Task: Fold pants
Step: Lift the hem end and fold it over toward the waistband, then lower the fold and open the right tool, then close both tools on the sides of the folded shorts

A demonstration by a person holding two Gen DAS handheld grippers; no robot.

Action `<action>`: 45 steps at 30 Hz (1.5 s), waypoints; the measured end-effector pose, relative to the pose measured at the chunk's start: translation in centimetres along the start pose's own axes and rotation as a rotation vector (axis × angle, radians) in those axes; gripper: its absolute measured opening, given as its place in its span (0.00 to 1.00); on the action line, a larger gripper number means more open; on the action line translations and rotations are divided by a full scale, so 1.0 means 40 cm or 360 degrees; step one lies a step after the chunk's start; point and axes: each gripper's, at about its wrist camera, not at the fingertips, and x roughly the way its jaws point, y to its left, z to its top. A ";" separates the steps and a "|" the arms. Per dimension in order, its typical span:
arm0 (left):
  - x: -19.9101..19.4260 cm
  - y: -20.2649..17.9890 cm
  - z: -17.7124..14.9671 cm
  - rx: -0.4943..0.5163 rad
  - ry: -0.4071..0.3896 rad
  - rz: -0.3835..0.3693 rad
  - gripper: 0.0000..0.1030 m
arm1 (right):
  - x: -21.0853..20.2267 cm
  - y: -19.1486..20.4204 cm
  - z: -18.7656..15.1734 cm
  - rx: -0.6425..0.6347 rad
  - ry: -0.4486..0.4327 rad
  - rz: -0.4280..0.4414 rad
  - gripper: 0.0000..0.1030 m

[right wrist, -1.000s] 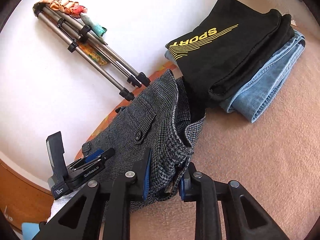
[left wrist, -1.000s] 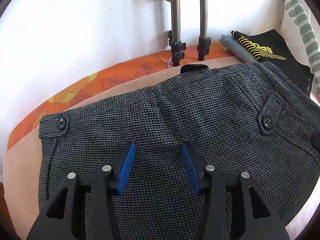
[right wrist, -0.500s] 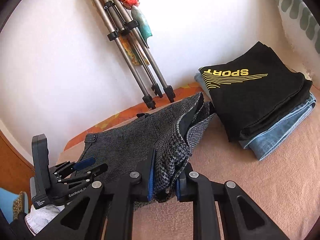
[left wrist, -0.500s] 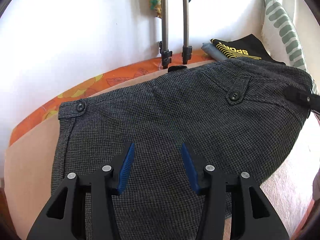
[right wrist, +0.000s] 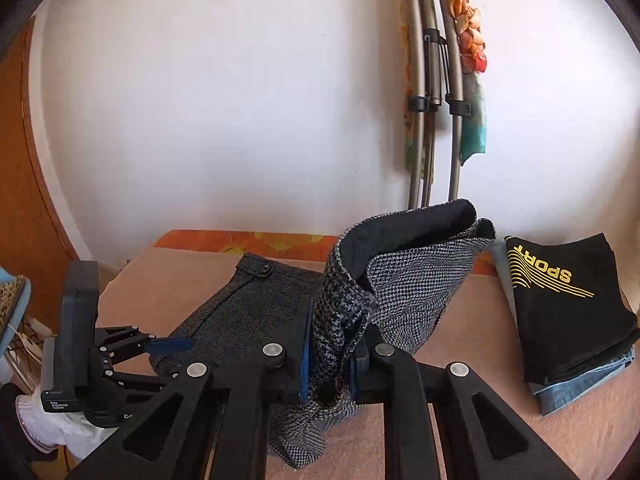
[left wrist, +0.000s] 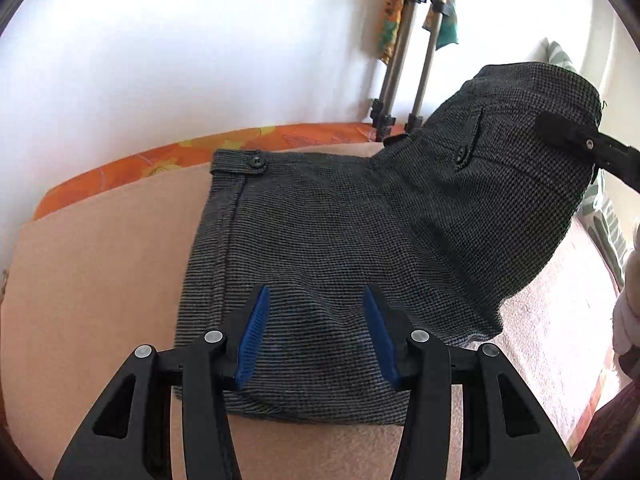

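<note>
Pants (right wrist: 400, 296) edge higher, apparently inside right tool (right wrist: 328, 360).

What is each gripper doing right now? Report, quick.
Left gripper: open, holding nothing, above the pants.
Right gripper: clamped on the pants' lifted edge.

Pants (left wrist: 328, 248): coarse woven houndstooth cloth, matt. Bed cover (left wrist: 100, 280): soft napped peach cloth. Tripod legs (right wrist: 420, 120): brushed metal. Gripper pads (left wrist: 253, 340): ribbed blue plastic.
</note>
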 end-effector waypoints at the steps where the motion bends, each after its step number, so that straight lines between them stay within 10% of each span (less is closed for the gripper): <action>1: -0.022 0.028 -0.001 -0.0019 -0.0026 0.0036 0.47 | 0.007 0.029 0.005 -0.0044 0.0004 0.0012 0.12; 9: -0.136 0.251 -0.036 -0.0264 -0.0109 0.0226 0.47 | 0.122 0.278 -0.005 -0.0396 0.0130 0.0119 0.10; 21: -0.168 0.317 -0.082 -0.0359 -0.0084 0.0277 0.47 | 0.309 0.486 -0.131 -0.0753 0.0370 0.0136 0.10; 35: -0.187 0.247 -0.068 -0.0338 -0.0075 0.0162 0.47 | 0.157 0.332 -0.046 -0.0449 0.0279 0.0650 0.48; 45: -0.093 0.165 -0.034 -0.0502 0.0128 -0.0138 0.58 | 0.136 0.052 0.012 -0.0116 0.0235 0.0387 0.78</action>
